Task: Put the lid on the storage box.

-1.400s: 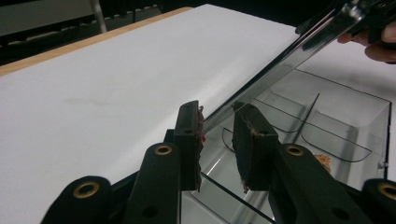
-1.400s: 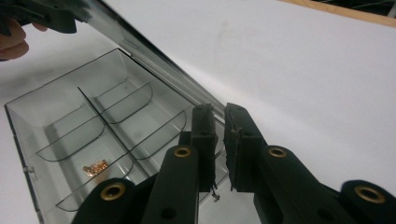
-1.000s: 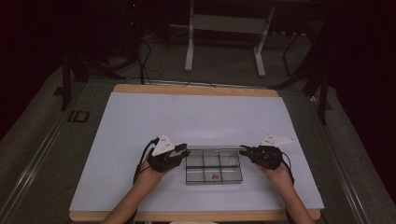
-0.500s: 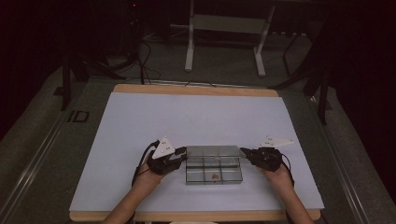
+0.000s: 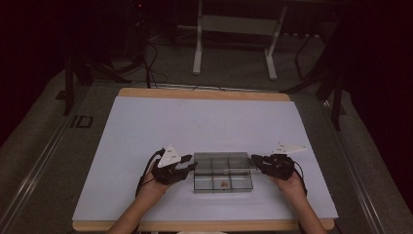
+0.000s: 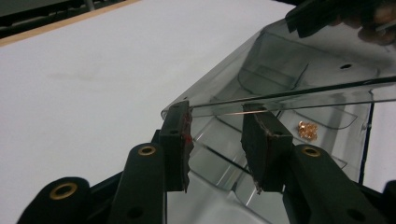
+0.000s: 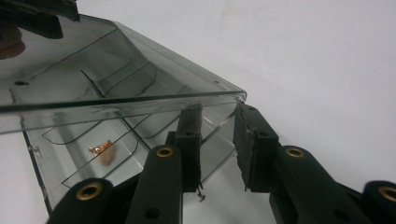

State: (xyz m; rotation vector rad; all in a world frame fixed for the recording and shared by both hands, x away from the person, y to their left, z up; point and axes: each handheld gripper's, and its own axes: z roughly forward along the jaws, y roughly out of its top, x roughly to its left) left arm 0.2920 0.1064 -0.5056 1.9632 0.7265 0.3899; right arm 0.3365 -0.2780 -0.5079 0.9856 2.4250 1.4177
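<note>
My left gripper (image 5: pixel 187 167) and right gripper (image 5: pixel 257 163) flank the clear smoky plastic compartment box (image 5: pixel 223 171) at lower centre of the white desk (image 5: pixel 204 122). Both pairs of fingers stand parted at the box's end edges, seemingly straddling its raised lid. Small coppery pieces (image 6: pixel 308 129) lie in one compartment. Open desk spreads above.

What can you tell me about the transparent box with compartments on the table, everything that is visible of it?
The compartment box is clear, smoke-tinted plastic, rectangular, split by thin dividers into small cells. It lies flat on the white table near its front edge, between both grippers. One front cell holds a small coppery cluster. The left gripper reaches its left end and the right gripper its right end; their fingers stand open at the box's edges.
</note>
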